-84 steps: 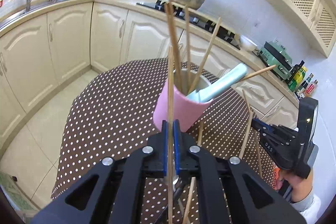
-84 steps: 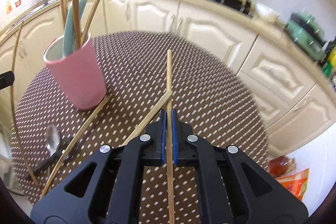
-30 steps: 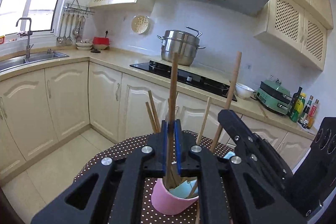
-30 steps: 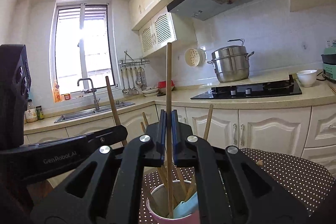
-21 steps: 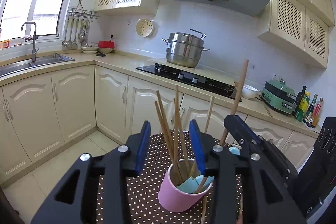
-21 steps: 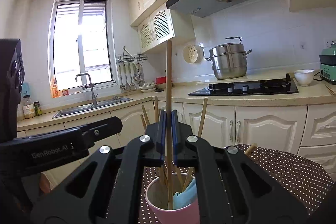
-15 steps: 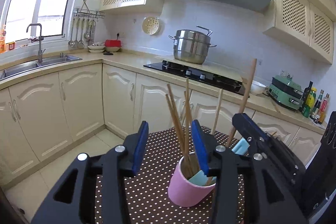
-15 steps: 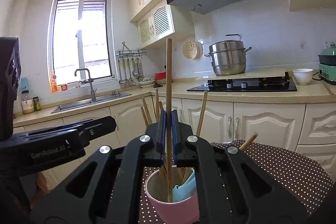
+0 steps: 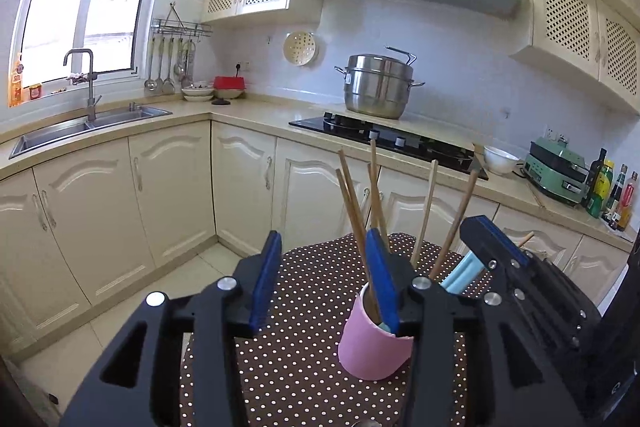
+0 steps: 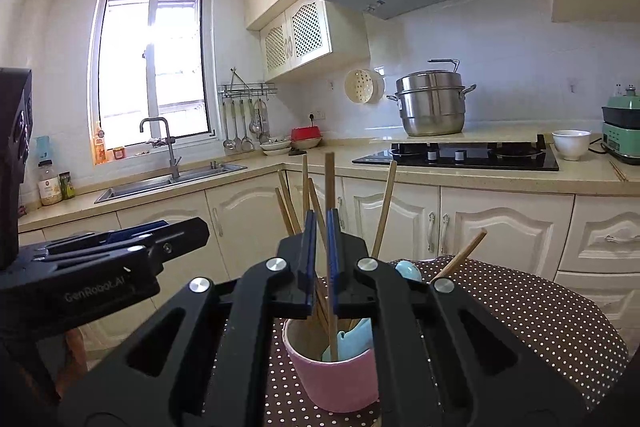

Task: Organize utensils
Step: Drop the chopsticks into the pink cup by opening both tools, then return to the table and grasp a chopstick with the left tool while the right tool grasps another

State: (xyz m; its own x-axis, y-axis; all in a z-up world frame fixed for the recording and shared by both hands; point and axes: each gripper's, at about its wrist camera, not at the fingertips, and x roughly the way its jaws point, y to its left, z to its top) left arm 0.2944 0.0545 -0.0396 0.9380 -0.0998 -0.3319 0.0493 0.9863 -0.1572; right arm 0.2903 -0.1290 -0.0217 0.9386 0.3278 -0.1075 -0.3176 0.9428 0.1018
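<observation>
A pink cup (image 9: 374,351) stands on the brown polka-dot table (image 9: 296,367) and holds several wooden chopsticks (image 9: 352,199) and a light blue utensil (image 9: 460,273). My left gripper (image 9: 324,283) is open and empty, just left of the cup. My right gripper (image 10: 319,255) is above the pink cup (image 10: 336,375), its jaws slightly apart. A chopstick (image 10: 330,247) stands between them with its lower end in the cup. The right gripper also shows at the right of the left wrist view (image 9: 520,279).
The table's far edge (image 10: 560,291) faces cream cabinets. On the counter behind are a sink (image 9: 92,123), a black hob (image 9: 384,143) with a steel pot (image 9: 378,87), a white bowl (image 10: 571,143) and a green appliance (image 9: 558,171).
My left gripper opened and let its chopstick drop into the cup, then drew back left. My right gripper lowered its chopstick into the cup and its jaws have parted slightly.
</observation>
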